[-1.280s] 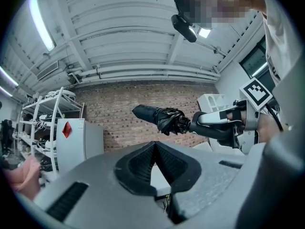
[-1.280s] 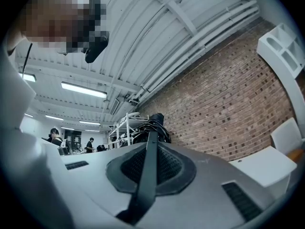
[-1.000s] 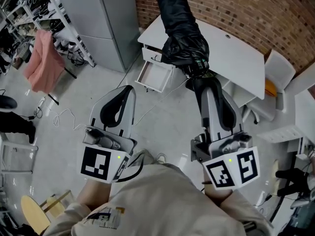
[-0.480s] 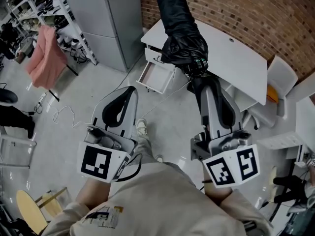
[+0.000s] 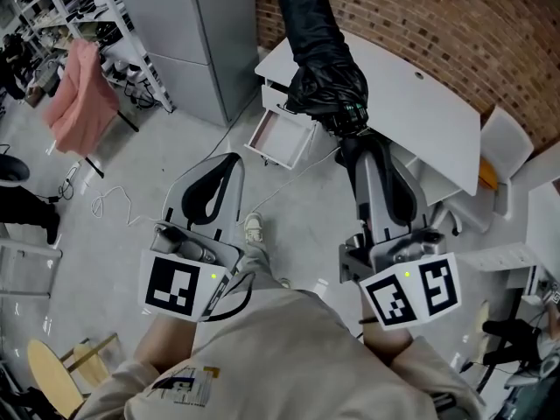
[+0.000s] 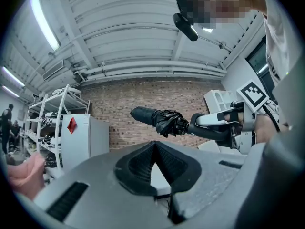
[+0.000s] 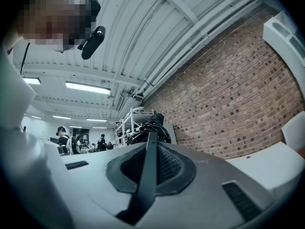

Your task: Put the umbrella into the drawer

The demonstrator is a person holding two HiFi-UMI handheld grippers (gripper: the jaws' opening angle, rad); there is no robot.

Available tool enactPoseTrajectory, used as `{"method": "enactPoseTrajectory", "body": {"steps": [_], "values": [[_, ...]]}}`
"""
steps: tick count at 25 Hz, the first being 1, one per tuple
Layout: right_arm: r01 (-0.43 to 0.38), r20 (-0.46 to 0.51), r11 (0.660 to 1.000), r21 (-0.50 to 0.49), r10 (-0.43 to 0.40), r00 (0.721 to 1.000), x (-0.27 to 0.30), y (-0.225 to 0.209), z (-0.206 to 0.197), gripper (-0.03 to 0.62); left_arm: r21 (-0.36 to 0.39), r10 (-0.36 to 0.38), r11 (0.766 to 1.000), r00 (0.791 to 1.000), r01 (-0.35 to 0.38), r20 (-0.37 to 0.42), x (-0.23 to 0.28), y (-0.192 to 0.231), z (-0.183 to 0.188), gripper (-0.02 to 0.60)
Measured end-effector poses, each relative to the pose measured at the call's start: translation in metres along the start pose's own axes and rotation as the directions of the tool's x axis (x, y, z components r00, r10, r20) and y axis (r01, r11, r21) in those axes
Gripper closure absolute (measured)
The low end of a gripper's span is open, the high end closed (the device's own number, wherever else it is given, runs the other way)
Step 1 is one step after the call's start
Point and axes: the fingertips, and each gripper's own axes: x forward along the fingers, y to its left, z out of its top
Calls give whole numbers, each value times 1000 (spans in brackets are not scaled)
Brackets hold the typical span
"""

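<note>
A folded black umbrella (image 5: 319, 59) sticks out ahead of my right gripper (image 5: 351, 135), which is shut on the umbrella's handle end, a dark strap (image 7: 145, 175) running between its jaws. The umbrella hangs in the air over the white desk (image 5: 420, 103) and above its small open drawer (image 5: 282, 135). My left gripper (image 5: 227, 159) is held beside it at the left, jaws together with nothing between them, pointing towards the drawer. In the left gripper view the umbrella (image 6: 159, 119) shows level in front of the brick wall, beyond the gripper (image 6: 155, 142). The bundled canopy (image 7: 151, 123) rises just past my right gripper (image 7: 151, 133).
A grey metal cabinet (image 5: 184, 33) stands left of the desk. A pink cloth (image 5: 80, 99) hangs on a shelf rack at far left. A white cable (image 5: 114, 206) lies on the floor. White chairs (image 5: 506, 134) crowd the right side. A wooden stool (image 5: 51, 373) sits at bottom left.
Both grippers have moved a little towards the desk and sunk slightly, the umbrella still held. A shoe has come into view on the floor between the grippers.
</note>
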Motion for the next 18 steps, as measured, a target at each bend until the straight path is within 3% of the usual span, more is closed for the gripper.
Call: {"method": "enactPoseTrajectory", "body": {"steps": [18], "values": [[27, -164, 1000, 7, -26, 986, 138, -38, -73, 572, -59, -52, 997, 995, 47, -88, 109, 98, -69, 574]]}}
